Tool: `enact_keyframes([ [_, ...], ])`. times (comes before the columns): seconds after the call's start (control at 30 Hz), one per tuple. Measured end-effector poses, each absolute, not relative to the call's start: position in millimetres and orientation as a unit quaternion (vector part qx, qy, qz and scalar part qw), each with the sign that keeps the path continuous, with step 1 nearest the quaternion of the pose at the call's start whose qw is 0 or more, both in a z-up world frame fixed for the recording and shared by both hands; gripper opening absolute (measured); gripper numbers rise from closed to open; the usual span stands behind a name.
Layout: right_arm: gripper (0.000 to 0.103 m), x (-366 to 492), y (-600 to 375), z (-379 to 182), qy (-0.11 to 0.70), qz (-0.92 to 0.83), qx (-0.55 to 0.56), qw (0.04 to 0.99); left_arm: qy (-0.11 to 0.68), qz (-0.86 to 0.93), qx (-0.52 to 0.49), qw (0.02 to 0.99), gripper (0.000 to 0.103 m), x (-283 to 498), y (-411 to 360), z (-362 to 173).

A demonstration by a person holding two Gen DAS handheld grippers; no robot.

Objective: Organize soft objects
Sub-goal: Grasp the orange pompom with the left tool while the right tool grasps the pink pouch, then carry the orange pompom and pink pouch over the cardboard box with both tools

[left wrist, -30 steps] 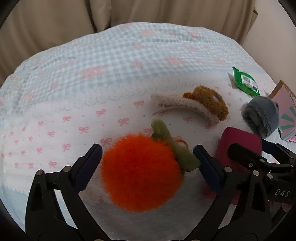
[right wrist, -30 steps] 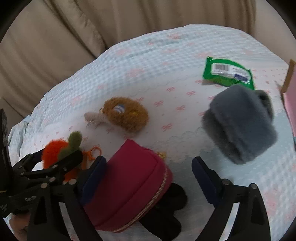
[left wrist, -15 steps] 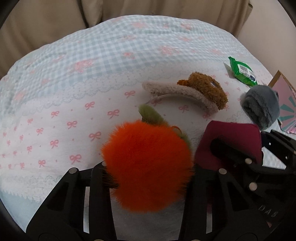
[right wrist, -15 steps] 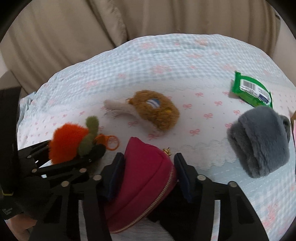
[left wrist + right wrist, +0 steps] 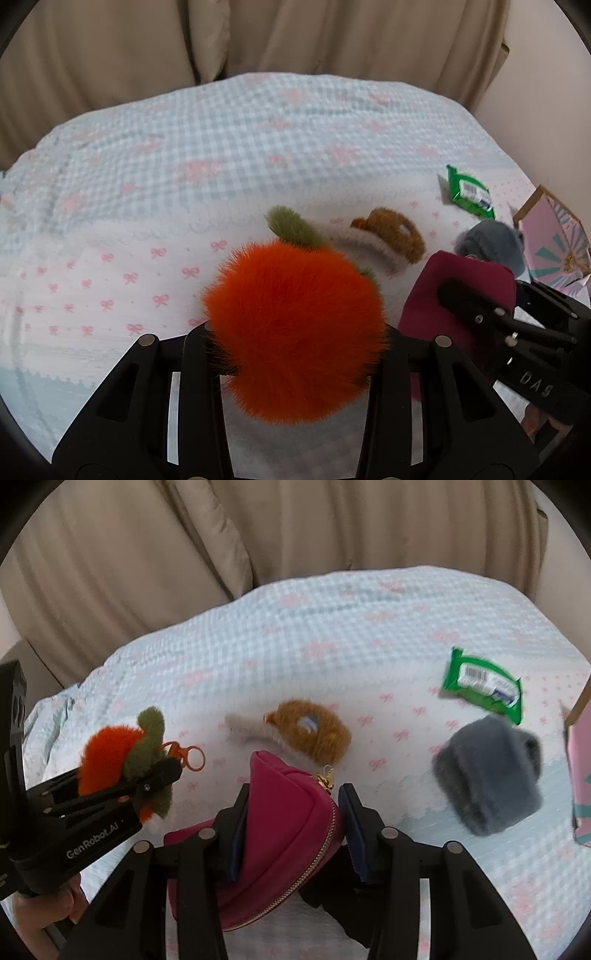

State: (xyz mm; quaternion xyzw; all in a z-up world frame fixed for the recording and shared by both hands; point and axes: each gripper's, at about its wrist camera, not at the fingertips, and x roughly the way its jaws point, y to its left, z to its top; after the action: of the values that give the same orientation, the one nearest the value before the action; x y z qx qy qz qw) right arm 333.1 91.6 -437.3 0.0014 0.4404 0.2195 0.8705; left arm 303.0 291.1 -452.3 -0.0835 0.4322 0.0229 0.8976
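Both grippers clamped on soft items, lifted over the bedspread (image 5: pixel 147 177).
Left gripper (image 5: pixel 295 339) squeezing orange pompom (image 5: pixel 295 325), fingertips buried in fur; green leaf (image 5: pixel 291 227) poking out ahead. Right gripper (image 5: pixel 291 812) pinching magenta pouch (image 5: pixel 280 819), lower end cut off behind fingers. Ahead of right: brown plush clip (image 5: pixel 314 733), blurred; ahead-right grey fuzzy item (image 5: pixel 487 775) and green packet (image 5: pixel 484 681), smeared; pink box (image 5: pixel 580 775) cropped at edge.
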Motion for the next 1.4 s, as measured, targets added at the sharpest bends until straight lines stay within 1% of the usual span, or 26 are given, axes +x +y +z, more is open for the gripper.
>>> enact_keyframes([
  [0.13, 0.042, 329, 82, -405, 0.428, 0.215, 0.008, 0.878, 0.422, 0.023, -0.084, 0.902, 0.034, 297, 288, -422],
  [0.47, 0.042, 313, 36, -307, 0.409, 0.197, 0.030, 0.890, 0.385, 0.013, -0.097, 0.918, 0.034, 277, 258, -314],
  [0.67, 0.042, 291, -8, -237, 0.379, 0.177, 0.046, 0.907, 0.366, -0.009, -0.085, 0.927, 0.034, 259, 219, -250],
  [0.87, 0.042, 272, -63, -189, 0.362, 0.150, 0.059, 0.918, 0.353, -0.039, -0.081, 0.931, 0.034, 245, 158, -197],
  [0.97, 0.042, 262, -99, -170, 0.357, 0.130, 0.062, 0.923, 0.352, -0.055, -0.073, 0.932, 0.034, 244, 120, -178],
  [1.13, 0.042, 257, -164, -158, 0.357, 0.110, 0.062, 0.926, 0.358, -0.075, -0.063, 0.929, 0.034, 252, 50, -162],
  [1.27, 0.042, 264, -218, -161, 0.367, 0.098, 0.070, 0.922, 0.365, -0.087, -0.077, 0.924, 0.034, 265, -9, -163],
  [1.4, 0.042, 279, -276, -170, 0.376, 0.081, 0.073, 0.920, 0.391, -0.100, -0.069, 0.912, 0.034, 291, -77, -176],
])
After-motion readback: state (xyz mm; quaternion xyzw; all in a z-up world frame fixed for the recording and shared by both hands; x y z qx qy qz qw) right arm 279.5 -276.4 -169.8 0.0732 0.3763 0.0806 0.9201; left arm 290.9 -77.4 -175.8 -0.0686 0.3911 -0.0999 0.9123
